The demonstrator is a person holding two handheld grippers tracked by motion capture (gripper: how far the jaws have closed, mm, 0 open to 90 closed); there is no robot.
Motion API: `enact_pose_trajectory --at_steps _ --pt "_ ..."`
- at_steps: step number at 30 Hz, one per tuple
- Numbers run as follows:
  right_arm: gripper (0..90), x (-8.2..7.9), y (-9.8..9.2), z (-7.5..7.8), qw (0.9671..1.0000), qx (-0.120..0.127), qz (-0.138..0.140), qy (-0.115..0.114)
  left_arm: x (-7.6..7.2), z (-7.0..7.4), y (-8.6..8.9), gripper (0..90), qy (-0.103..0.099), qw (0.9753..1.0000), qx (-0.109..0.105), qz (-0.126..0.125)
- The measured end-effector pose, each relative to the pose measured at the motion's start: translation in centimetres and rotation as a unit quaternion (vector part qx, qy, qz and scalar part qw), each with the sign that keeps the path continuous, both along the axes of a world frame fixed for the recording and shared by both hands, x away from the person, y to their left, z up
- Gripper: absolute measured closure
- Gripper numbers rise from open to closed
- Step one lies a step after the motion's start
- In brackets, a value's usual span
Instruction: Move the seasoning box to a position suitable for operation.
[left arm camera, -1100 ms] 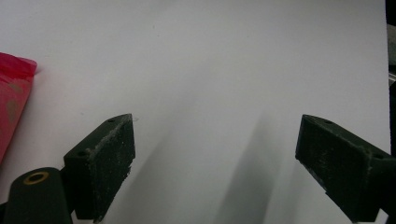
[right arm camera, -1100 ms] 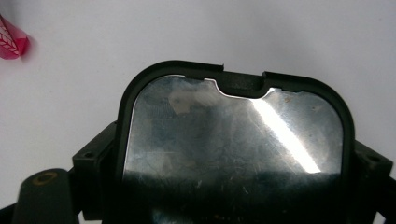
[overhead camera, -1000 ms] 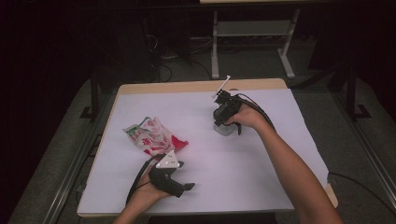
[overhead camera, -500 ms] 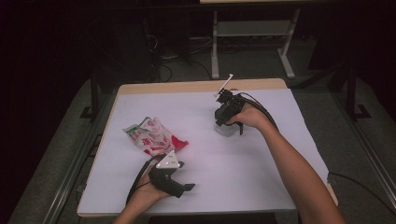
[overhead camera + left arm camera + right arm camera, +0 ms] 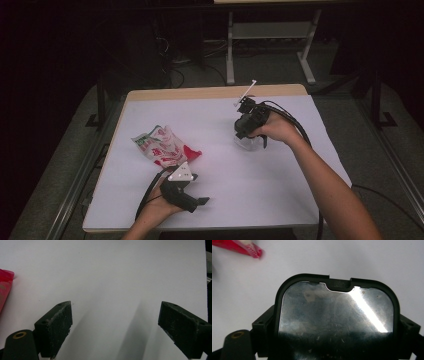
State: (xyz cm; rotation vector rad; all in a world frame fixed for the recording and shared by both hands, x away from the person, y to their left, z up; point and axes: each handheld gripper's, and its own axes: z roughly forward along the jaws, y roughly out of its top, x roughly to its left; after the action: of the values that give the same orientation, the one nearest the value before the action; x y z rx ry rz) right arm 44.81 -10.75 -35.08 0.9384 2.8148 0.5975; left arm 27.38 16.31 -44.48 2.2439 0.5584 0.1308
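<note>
The left gripper (image 5: pixel 192 196) is held wide open and empty at the near table (image 5: pixel 300 200) edge. The red-and-white snack bag (image 5: pixel 162 147) lies just beyond it, leftward. Farther right, the right gripper (image 5: pixel 248 136) is clamped on a clear lidded container (image 5: pixel 335 320).

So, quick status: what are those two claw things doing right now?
Left gripper jaws open, holding nothing. Right gripper shut on black-rimmed shiny container. Red snack bag lies apart on the table; nothing in the way.
</note>
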Motion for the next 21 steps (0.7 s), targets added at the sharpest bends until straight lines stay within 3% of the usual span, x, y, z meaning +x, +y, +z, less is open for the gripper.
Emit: enact_pose_trajectory --at_steps 10,13,21 --pt "15.1 -3.1 -1.8 0.0 0.9995 0.031 0.004 -0.009 0.1 -0.2 -0.1 11.8 0.004 1.0000 -0.003 0.000" --pt "15.1 -4.0 -2.2 0.0 0.9995 0.025 0.015 -0.014 0.1 -0.3 -0.2 11.7 0.004 1.0000 -0.003 -0.001" --pt "15.2 -6.5 -2.7 -0.3 0.9987 0.038 0.027 -0.022 0.1 -0.3 -0.1 11.8 0.005 1.0000 -0.002 -0.001"
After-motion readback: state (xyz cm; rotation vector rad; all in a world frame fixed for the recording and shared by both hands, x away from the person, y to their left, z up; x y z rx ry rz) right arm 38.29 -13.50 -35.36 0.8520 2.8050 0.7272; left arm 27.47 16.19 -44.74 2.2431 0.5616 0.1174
